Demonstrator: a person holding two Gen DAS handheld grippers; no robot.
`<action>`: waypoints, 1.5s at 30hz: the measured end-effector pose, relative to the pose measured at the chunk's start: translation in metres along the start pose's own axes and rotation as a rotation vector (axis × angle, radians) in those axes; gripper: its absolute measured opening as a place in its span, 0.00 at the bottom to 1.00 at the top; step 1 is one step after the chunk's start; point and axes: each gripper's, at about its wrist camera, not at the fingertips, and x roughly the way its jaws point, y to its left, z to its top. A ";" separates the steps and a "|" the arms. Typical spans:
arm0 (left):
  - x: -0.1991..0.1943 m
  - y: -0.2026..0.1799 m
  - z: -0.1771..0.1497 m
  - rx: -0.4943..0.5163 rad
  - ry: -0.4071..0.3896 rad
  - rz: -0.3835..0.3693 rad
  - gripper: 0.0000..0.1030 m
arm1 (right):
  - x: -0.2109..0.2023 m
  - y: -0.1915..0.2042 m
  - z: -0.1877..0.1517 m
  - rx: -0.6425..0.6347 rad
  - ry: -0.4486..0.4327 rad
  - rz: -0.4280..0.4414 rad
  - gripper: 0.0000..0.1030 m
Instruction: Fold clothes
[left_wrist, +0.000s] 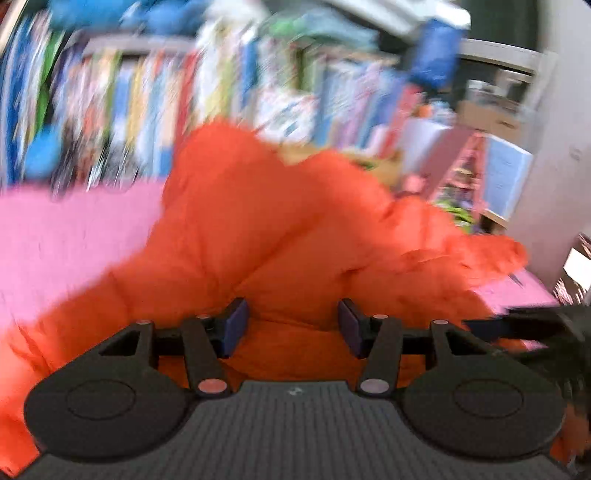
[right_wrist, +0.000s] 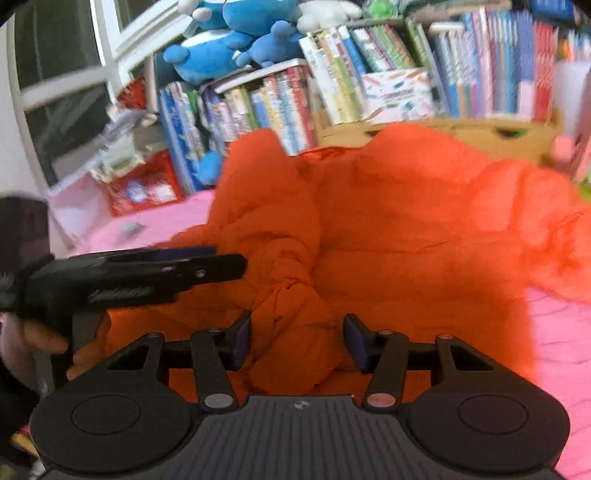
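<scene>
On a pink, soft-looking cover (right_wrist: 561, 354) lies an orange puffy jacket (right_wrist: 406, 236), quilted into rounded, pillowy sections with a slightly crinkled sheen. It sits in a rumpled heap, part of it bunched into a twisted, knotted ridge (right_wrist: 291, 288) that runs toward the right wrist camera. In the left wrist view the same jacket (left_wrist: 258, 229) spreads across the pink cover (left_wrist: 66, 236) in broad swollen folds, though that view is heavily smeared by motion blur.

The right hand-held gripper (right_wrist: 297, 341) hangs low over the near edge of the jacket, its two matte black fingers with dark blue flat pads standing partly apart. The bunched fabric rises between them, yet the pads do not appear to press on it. The left hand-held gripper (left_wrist: 291, 325) is likewise partly open, orange fabric lying below and between its fingers without being pinched. In the right wrist view the left tool shows from the side as a long, blocky black shape at the left, gripped by a hand (right_wrist: 55, 347) below it, its tip touching or just above the jacket's left side.

Behind the jacket stand rows of thin, colourful book spines (right_wrist: 369, 81) on a shelf, with blue plush toys (right_wrist: 229, 40) on top, and a white-framed window (right_wrist: 62, 88) at the left.
</scene>
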 end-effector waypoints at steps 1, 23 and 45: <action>0.005 0.002 -0.001 -0.037 0.015 0.012 0.47 | -0.002 0.001 -0.004 -0.026 -0.008 -0.047 0.52; 0.008 -0.007 -0.015 0.029 0.055 0.064 0.48 | -0.022 0.011 0.001 0.054 -0.179 -0.108 0.83; 0.008 -0.006 -0.015 0.007 0.055 0.077 0.42 | -0.040 -0.018 -0.022 0.074 -0.274 -0.321 0.24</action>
